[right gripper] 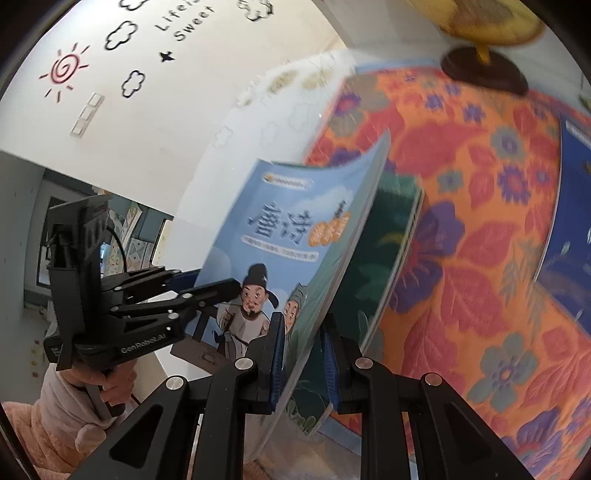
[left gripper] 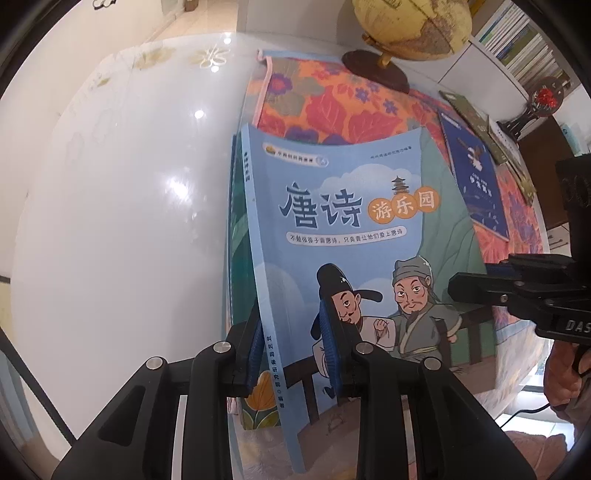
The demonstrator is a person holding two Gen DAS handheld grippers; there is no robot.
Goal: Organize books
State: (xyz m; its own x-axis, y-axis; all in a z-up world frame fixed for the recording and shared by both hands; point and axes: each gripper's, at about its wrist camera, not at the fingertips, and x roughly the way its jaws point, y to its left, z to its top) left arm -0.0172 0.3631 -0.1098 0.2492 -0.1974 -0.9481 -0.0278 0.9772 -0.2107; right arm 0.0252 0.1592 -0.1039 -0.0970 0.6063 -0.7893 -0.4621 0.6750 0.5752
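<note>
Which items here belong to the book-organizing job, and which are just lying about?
In play:
- light blue book, clamped by left gripper and right gripper
- green book beneath it
- dark blue book

Just there:
- globe
- floral cloth
- shelf books

Black gripper (left gripper: 291, 354) frames, blue ribbed pads (right gripper: 277, 354), silver screws, fuzzy pink sleeve (right gripper: 55, 417).

Left hand-held gripper (left gripper: 293, 343): I have it clamped on the light-blue book's (left gripper: 343, 236) spine edge.
Beneath: green book (left gripper: 236, 236), floral cloth (left gripper: 332, 96).
Far end: globe (left gripper: 412, 26).
Right: dark-blue book (left gripper: 476, 173), right hand-held gripper (left gripper: 476, 286).
</note>
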